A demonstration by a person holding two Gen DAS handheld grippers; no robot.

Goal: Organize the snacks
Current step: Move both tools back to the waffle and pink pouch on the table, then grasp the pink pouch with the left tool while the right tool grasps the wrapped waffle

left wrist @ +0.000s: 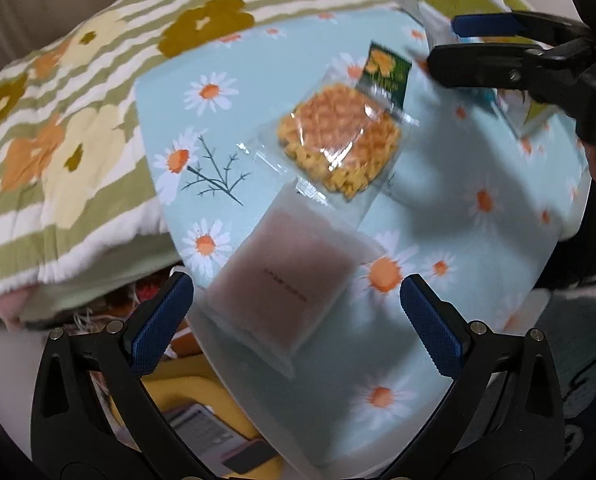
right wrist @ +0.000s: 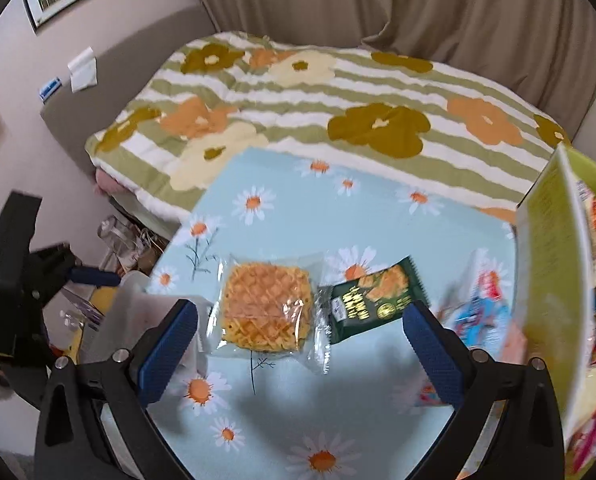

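Two snack packs (right wrist: 266,307) ahead of open right gripper (right wrist: 299,344)

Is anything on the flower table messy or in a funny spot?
A little. The frosted white packet pokes out past the table's edge, so it might slip off. The waffle snack and the dark green packet lie crooked, their wrappers touching. Nothing looks spilled or torn. Both grippers are open and empty.
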